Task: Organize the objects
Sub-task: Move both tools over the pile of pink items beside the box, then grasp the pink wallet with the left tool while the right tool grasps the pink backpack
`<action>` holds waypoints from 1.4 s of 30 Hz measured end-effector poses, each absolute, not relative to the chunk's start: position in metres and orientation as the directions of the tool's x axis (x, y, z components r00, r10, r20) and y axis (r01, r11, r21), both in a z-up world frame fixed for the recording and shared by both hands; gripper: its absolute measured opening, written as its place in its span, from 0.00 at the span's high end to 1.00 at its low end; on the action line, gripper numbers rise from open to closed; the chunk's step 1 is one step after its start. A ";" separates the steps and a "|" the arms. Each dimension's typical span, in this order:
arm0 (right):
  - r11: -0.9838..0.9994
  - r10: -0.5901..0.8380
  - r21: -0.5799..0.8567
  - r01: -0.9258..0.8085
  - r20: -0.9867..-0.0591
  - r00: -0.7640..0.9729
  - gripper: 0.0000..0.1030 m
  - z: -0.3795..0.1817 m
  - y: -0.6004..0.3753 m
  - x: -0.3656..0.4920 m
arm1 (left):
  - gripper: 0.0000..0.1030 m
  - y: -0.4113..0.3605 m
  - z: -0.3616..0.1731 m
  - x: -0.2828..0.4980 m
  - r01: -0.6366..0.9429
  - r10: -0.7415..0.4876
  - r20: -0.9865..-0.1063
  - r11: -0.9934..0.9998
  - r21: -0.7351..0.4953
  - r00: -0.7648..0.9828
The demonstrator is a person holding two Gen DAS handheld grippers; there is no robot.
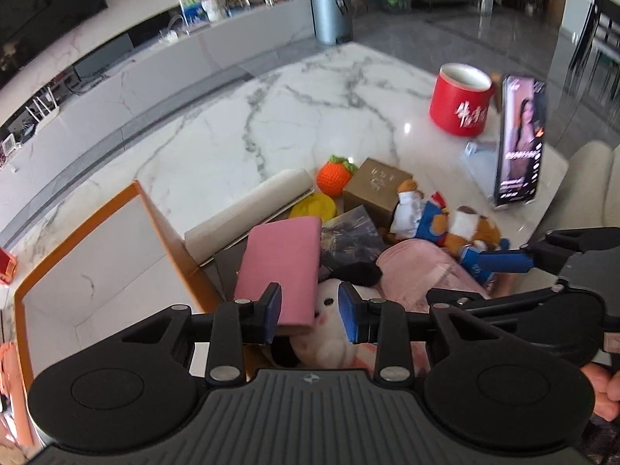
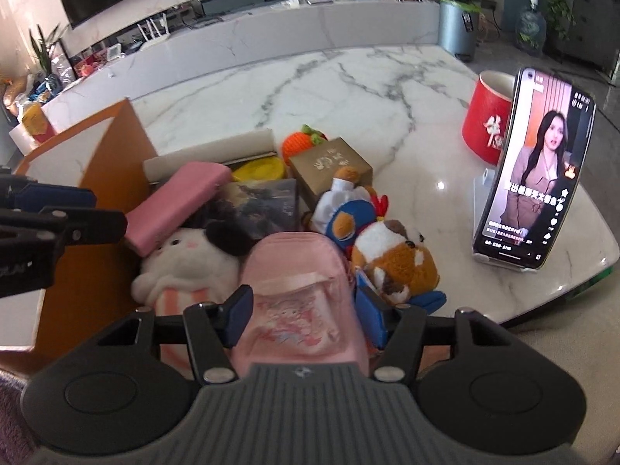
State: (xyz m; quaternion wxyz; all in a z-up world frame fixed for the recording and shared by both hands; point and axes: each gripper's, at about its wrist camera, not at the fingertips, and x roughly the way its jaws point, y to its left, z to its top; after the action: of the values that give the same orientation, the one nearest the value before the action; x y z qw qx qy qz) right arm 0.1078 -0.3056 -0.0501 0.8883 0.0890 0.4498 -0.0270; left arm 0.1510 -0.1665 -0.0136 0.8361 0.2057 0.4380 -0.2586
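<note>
The right gripper (image 2: 304,319) sits nearest, its blue pads either side of the small pink backpack (image 2: 302,283) and seemingly against its flanks — I take it as clamped on the bag, though the soft cloth hides how firmly. The left gripper (image 1: 310,312) stands over the white plush rabbit (image 1: 329,321), the corner of the pink case (image 1: 281,271) overlapping its left pad; the jaws are narrowed, but whether they press on the rabbit, the case or neither I cannot tell.

The pile lies at the near edge of the marble table (image 2: 348,89), just beside the orange box (image 2: 89,178) at the near left corner. To do this step well, I judge the backpack should come up cleanly before it travels, since the fox plush (image 2: 395,263) and the blue-and-white doll (image 2: 345,217) lean against its right side and could drag along. The left hand should settle on one thing, not two.

Farther back lie a dark picture card (image 2: 259,205), a gold box (image 2: 329,166), a yellow disc (image 2: 259,168), the crocheted orange (image 2: 300,143), then the red tub (image 2: 488,124) and a phone on a stand (image 2: 534,170) toward the right edge.

The left view alone looks into the orange box — its pale inside appears bare — and shows the pale roll (image 1: 252,205) lying along it. The right view alone shows the backpack's clear front pocket and the fox's face
</note>
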 end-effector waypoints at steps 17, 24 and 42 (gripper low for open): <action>0.941 0.163 0.287 0.182 -0.850 0.500 0.36 -0.089 -0.335 0.132 | 0.34 -0.209 -0.062 0.197 0.619 -0.074 -0.897 0.748 0.239 0.435; 0.933 0.188 0.314 0.176 -0.841 0.508 0.46 -0.091 -0.334 0.130 | 0.33 -0.218 -0.070 0.198 0.607 -0.020 -0.882 0.732 0.307 0.471; 0.971 0.094 0.211 0.112 -0.769 0.633 0.81 -0.043 -0.315 0.098 | 0.78 -0.203 -0.041 0.179 0.578 -0.075 -0.810 0.740 0.345 0.581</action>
State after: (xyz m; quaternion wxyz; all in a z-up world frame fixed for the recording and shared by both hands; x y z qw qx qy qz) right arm 0.0985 -0.3150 -0.0427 0.8955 0.1200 0.4285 -0.0050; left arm 0.1794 -0.2032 -0.0406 0.8357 0.3034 0.4140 -0.1952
